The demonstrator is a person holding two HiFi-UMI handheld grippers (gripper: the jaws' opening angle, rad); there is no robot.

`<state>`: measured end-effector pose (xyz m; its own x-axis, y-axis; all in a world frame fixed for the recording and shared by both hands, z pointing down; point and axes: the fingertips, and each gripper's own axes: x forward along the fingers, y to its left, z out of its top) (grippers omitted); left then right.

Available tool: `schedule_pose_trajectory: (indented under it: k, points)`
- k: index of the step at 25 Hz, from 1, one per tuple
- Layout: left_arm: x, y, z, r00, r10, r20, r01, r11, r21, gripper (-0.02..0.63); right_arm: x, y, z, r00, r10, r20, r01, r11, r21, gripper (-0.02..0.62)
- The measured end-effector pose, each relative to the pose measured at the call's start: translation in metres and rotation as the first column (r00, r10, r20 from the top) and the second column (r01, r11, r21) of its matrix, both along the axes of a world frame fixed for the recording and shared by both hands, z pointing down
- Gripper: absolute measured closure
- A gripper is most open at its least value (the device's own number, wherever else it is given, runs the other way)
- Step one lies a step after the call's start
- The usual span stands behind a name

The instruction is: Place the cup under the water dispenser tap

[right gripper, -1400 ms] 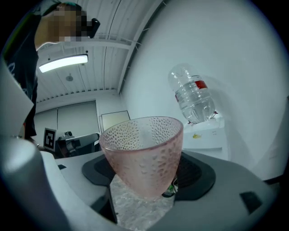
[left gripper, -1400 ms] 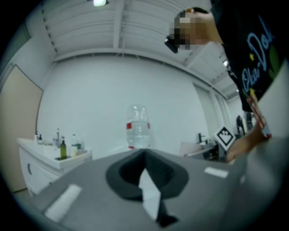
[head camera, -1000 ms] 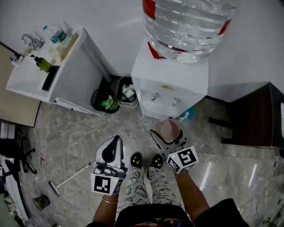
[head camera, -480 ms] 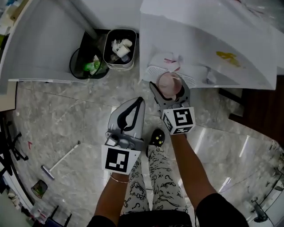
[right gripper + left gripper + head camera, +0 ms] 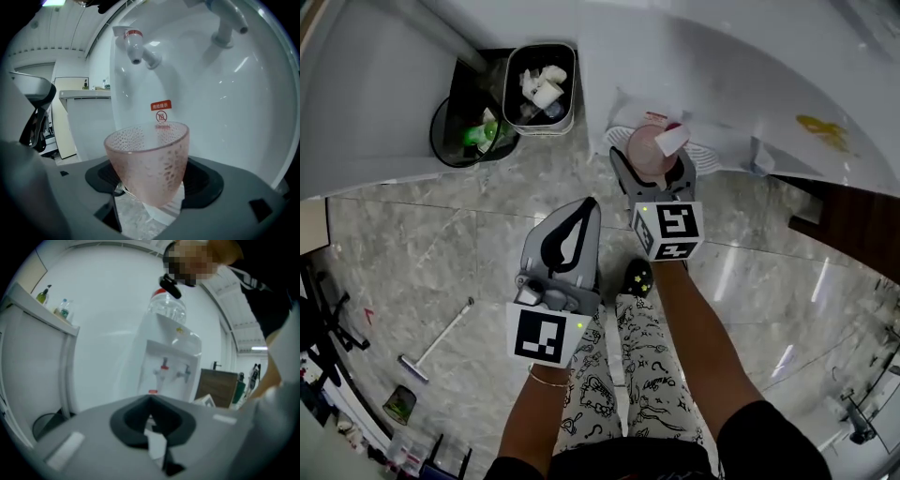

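My right gripper (image 5: 650,164) is shut on a frosted pink cup (image 5: 647,152), held upright at the front of the white water dispenser (image 5: 741,84). In the right gripper view the cup (image 5: 149,161) sits between the dark pads (image 5: 199,180), below and slightly in front of the red-capped tap (image 5: 133,44); a second tap (image 5: 225,23) is to its right. In the head view the red tap (image 5: 671,139) overlaps the cup's rim above the drip tray (image 5: 705,156). My left gripper (image 5: 584,208) hangs back and to the left, shut on nothing; its own view shows the dispenser (image 5: 168,366) ahead.
A grey bin with rubbish (image 5: 539,89) and a black bin (image 5: 469,131) stand left of the dispenser, beside a white cabinet (image 5: 375,94). Dark brown furniture (image 5: 853,225) is to the right. A long-handled tool (image 5: 436,342) lies on the marble floor. The person's shoe (image 5: 637,277) is below the grippers.
The right gripper carried the cup forward to the dispenser, from mid-floor to beneath the red tap. The head view leaned closer. The left gripper stayed shut and trailed behind.
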<state>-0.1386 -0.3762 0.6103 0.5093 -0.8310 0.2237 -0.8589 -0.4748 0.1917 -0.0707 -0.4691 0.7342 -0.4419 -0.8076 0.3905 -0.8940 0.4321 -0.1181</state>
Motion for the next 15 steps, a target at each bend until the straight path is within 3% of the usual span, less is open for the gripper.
schedule_pose_trajectory:
  k: [7,15]
  points:
    - [0.003,-0.005,-0.002,1.000,0.003,-0.031,-0.003,1.000,-0.018,0.618,0.000,-0.011,0.005,0.994,0.109,-0.013,-0.109,0.994,-0.019,0.237]
    - [0.005,0.002,-0.004,0.999,0.025,-0.048,-0.027,0.998,-0.048,0.618,-0.001,-0.007,0.019,0.975,0.005,-0.223,-0.023,0.997,-0.078,0.237]
